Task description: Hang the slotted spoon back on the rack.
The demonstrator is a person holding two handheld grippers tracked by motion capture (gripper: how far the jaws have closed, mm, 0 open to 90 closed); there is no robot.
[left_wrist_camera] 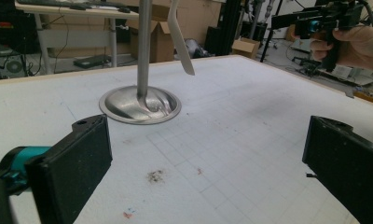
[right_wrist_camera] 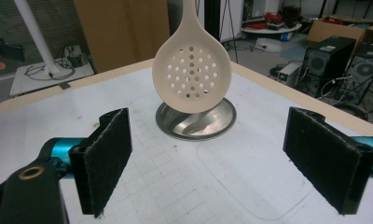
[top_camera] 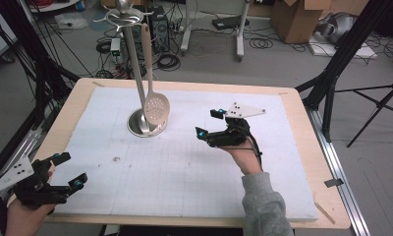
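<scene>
A beige slotted spoon (top_camera: 155, 105) hangs by its handle from a metal rack, its perforated bowl (right_wrist_camera: 192, 74) just above the rack's round steel base (top_camera: 144, 124). The rack's pole (left_wrist_camera: 143, 46) rises from that base (left_wrist_camera: 140, 105). My right gripper (top_camera: 210, 123) is open to the right of the base, a short way from the spoon, with nothing between its pads (right_wrist_camera: 105, 158). My left gripper (top_camera: 70, 170) is open at the table's front left corner, far from the rack, its pads (left_wrist_camera: 70, 172) empty. The right gripper (left_wrist_camera: 315, 21) also appears in the left gripper view.
A white gridded foam mat (top_camera: 184, 162) covers the wooden table (top_camera: 302, 113). A small dark stain (top_camera: 117, 159) marks the mat. Beyond the table lie cables, cardboard boxes (top_camera: 302, 17), computer towers (right_wrist_camera: 327, 58) and tripod legs (top_camera: 376, 108).
</scene>
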